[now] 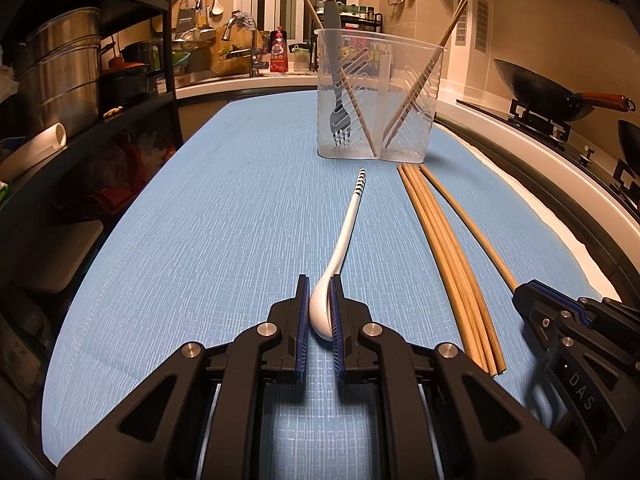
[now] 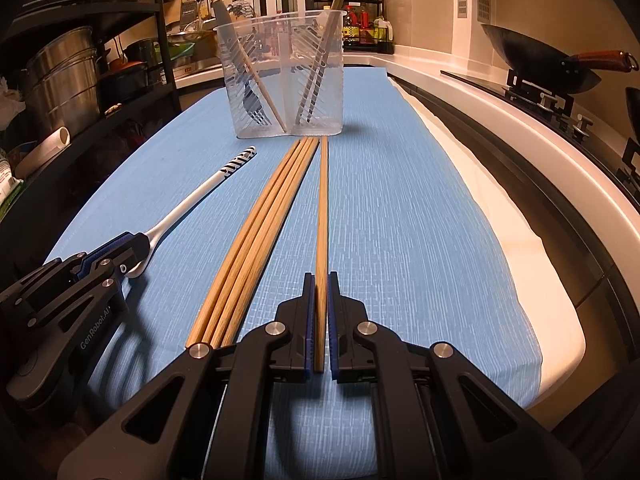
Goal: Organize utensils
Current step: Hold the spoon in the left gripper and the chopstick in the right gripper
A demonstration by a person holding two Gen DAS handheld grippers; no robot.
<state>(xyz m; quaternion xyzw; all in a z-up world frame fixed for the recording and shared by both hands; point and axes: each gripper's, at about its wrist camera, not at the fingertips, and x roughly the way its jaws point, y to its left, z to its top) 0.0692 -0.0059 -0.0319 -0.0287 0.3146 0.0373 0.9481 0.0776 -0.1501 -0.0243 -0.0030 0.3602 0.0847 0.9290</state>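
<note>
my left gripper [image 1: 320, 280] is clamped on the bowl of the white spoon [image 1: 344, 236], its striped handle pointing at the clear holder [image 1: 378, 92] on the blue mat [image 1: 200, 220]; my right gripper [image 2: 320, 278] is pinched on a single chopstick [image 2: 322, 208]; the bundle of chopsticks [image 2: 256, 236] lies just beside it; the holder already has a fork [image 1: 340, 120] and chopsticks.

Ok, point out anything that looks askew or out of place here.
Nothing is spilled or damaged. One oddity: a lone chopstick leans in the fork's compartment of the clear holder, while the others stand in the other compartment. The spoon and single chopstick are each gripped.
</note>
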